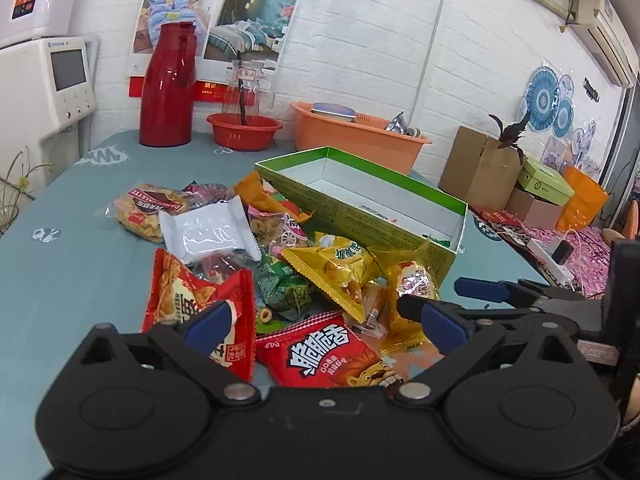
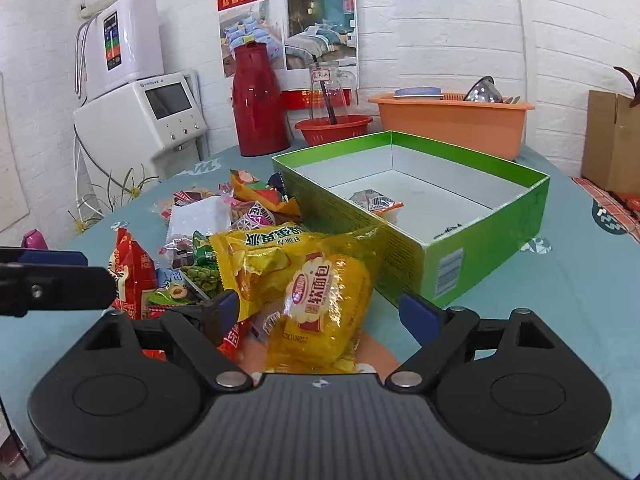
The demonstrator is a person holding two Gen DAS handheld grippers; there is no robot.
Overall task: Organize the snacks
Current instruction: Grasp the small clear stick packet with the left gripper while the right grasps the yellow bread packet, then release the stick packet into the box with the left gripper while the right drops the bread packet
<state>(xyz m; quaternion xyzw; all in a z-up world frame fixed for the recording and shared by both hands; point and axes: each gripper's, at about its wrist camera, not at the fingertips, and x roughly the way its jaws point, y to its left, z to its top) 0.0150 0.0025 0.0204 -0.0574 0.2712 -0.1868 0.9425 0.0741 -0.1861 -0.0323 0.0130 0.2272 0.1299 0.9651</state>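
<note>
A pile of snack packets (image 1: 240, 248) lies on the teal tablecloth, left of an open green box (image 1: 404, 222). My left gripper (image 1: 320, 320) is open just above a red packet with a lion (image 1: 332, 354), one finger over another red packet (image 1: 188, 296). My right gripper (image 2: 322, 312) is open too, with a yellow soft-bread packet (image 2: 324, 300) lying loose between its fingers, close to the green box (image 2: 460, 264). A small packet (image 2: 376, 202) lies inside the box. A yellow triangular packet (image 1: 340, 272) rests mid-pile.
At the back of the table stand a red thermos (image 1: 168, 88), a red basin (image 1: 244, 130) with a glass jug, and an orange tub (image 1: 360, 138). Cardboard boxes (image 1: 480, 168) sit to the right. A white appliance (image 2: 140, 120) stands at the left. Bare cloth shows at near left.
</note>
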